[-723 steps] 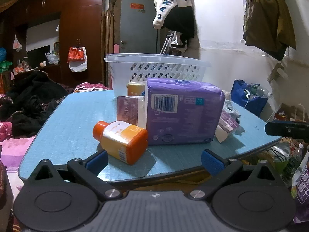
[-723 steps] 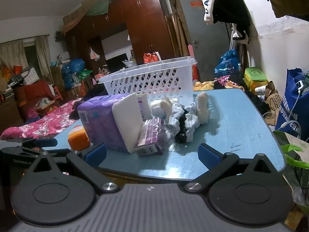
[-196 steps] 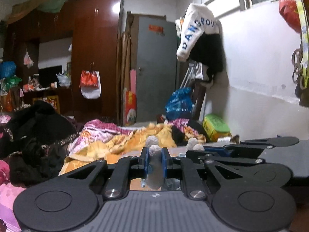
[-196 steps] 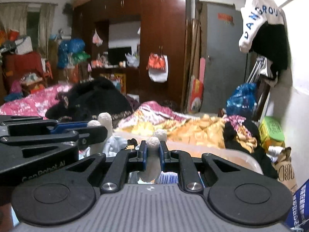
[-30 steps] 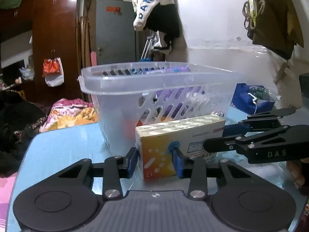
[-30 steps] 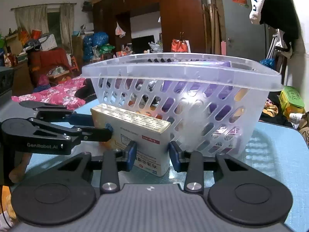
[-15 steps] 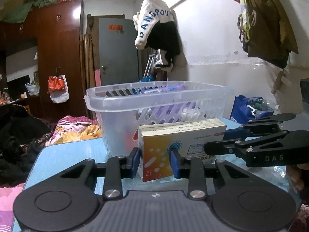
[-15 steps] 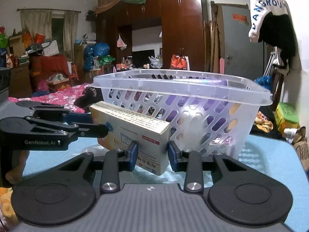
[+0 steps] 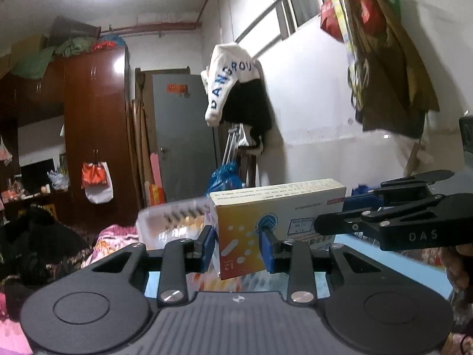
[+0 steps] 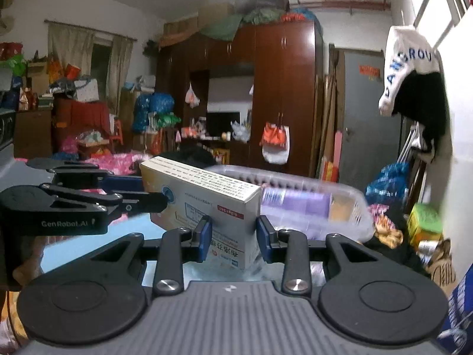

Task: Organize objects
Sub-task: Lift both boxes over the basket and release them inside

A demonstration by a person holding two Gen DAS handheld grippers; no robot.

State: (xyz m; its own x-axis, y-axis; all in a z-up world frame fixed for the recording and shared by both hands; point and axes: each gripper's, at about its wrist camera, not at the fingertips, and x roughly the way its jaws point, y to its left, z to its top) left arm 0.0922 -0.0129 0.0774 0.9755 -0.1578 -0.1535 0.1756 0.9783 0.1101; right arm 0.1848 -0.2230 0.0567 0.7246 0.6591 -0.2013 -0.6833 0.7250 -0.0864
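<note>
Half a second ago level with the basket's wall, the white and orange cardboard medicine box (image 9: 275, 224) is now rising above the clear plastic slotted basket (image 10: 310, 204). Left gripper (image 9: 238, 250) and right gripper (image 10: 233, 241) are each pinching one end, probably keeping it level for dropping inside. Below, the light blue table (image 9: 393, 263) is showing; behind, the brown wooden wardrobe (image 10: 283, 88).

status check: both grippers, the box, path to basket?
Left gripper and right gripper both shut on medicine box, one at each end. Box held near rim height of basket. Nothing visible between them.
</note>
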